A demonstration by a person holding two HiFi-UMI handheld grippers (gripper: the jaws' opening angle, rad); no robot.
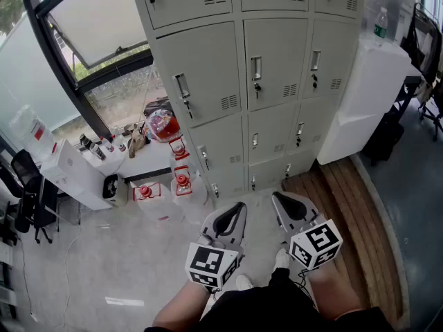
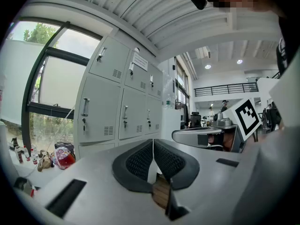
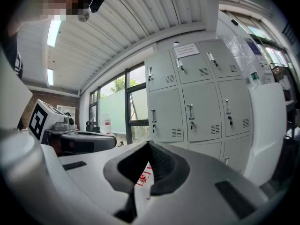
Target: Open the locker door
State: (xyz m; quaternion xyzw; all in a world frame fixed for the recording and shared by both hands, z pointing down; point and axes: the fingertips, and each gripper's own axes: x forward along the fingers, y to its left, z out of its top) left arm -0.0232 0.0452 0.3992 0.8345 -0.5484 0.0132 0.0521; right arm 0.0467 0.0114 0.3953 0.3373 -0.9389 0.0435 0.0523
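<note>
Two claws, both shut and empty: left claw (image 1: 234, 211), then right claw (image 1: 282, 200), held low, well apart from the locker door (image 1: 277, 47). The door is closed, with its handle (image 1: 256, 68) upright near the left edge. Likely best: part one claw first, meet the handle square, close round it, then pull along the hinge arc.

Pale grey lockers (image 1: 277, 81), perhaps red-capped jugs (image 1: 183, 182)

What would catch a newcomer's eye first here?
The grey locker bank, all closed, fills the upper middle of the head view. Below it, the left gripper and right gripper sit side by side, both shut and empty, short of the lockers. Red containers cluster left of the lockers, by the window.
</note>
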